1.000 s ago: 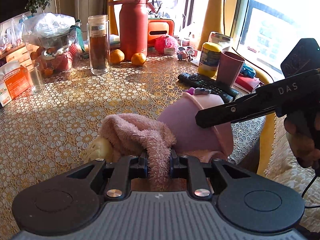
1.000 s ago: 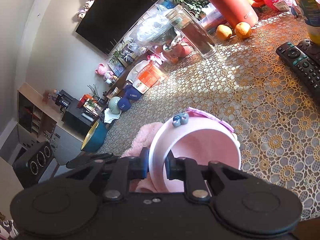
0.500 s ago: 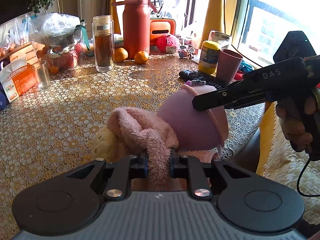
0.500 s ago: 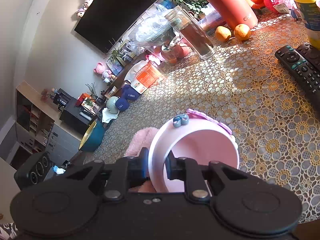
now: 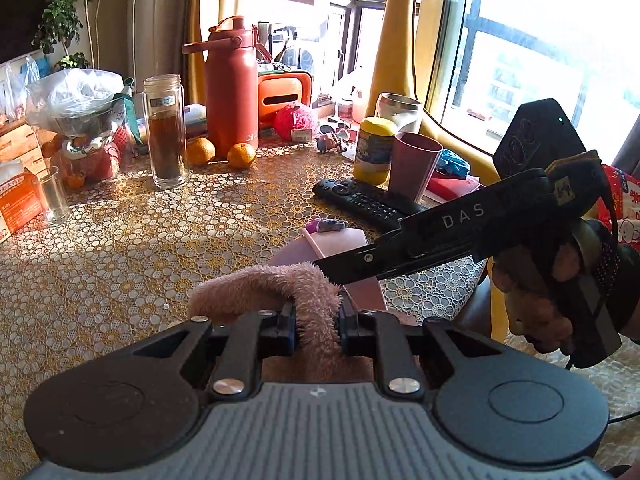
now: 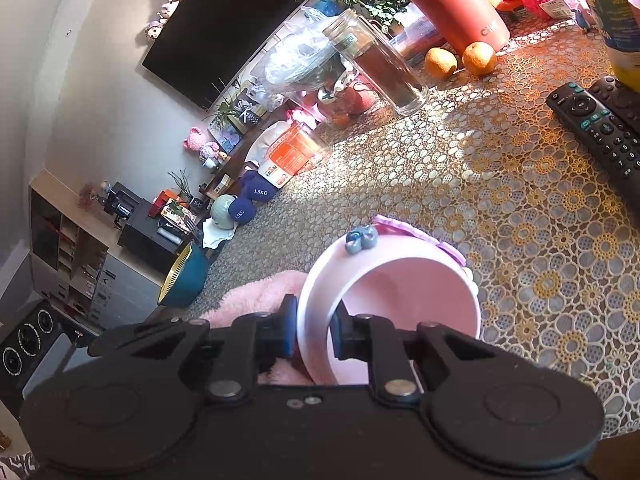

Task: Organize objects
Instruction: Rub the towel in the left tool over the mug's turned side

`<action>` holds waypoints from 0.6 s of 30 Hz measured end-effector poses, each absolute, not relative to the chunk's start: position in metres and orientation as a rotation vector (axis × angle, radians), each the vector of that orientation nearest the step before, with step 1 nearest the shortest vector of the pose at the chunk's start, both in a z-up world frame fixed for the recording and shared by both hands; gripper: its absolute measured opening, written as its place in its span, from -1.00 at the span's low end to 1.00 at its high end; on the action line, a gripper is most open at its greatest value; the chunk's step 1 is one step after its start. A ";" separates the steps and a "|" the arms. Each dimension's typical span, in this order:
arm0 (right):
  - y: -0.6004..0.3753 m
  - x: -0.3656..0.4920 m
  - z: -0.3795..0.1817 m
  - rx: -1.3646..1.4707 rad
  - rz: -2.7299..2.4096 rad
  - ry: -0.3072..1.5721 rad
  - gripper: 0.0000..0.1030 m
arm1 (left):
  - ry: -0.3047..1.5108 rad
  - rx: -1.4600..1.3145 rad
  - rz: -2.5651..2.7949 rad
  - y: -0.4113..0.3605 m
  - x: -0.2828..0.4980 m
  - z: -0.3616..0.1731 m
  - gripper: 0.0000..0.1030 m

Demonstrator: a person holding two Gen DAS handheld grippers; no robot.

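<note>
My left gripper (image 5: 317,330) is shut on a fluffy pink plush toy (image 5: 276,286), held near the table's front edge. My right gripper (image 6: 314,330) is shut on the rim of a pink cup (image 6: 400,300), which is tilted with its empty inside facing the camera; a small grey-blue bow (image 6: 361,239) sits on its rim. In the left wrist view the cup (image 5: 340,246) is just behind the plush, with the right gripper's finger (image 5: 400,256) across it. The plush (image 6: 256,296) shows left of the cup in the right wrist view.
A lace-covered table (image 5: 160,248) holds a red thermos (image 5: 231,88), glass jar (image 5: 165,132), two oranges (image 5: 224,152), remote controls (image 5: 364,200), a maroon cup (image 5: 414,168), a yellow-lidded jar (image 5: 374,152) and an orange box (image 5: 18,200). The table edge and a chair are at the right.
Both grippers have lifted and drawn back toward the table's front edge, carrying the plush and the cup. The cup is now tilted more, and less of the plush shows.
</note>
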State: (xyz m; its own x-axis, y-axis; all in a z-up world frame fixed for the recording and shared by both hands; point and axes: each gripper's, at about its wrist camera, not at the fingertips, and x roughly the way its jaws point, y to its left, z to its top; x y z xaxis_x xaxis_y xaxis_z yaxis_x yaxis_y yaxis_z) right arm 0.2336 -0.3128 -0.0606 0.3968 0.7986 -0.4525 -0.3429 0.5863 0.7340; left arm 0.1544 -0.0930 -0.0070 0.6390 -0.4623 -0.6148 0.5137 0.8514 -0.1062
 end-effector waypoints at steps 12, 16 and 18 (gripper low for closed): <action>-0.317 0.237 -0.063 0.616 0.791 0.897 -0.69 | 0.710 -0.003 -0.548 -0.079 0.177 -0.018 -0.65; -0.317 0.237 -0.063 0.601 0.797 0.901 -0.68 | 0.725 -0.019 -0.531 -0.075 0.185 -0.023 -0.65; -0.317 0.237 -0.062 0.592 0.796 0.902 -0.68 | 0.734 -0.020 -0.521 -0.073 0.188 -0.026 -0.65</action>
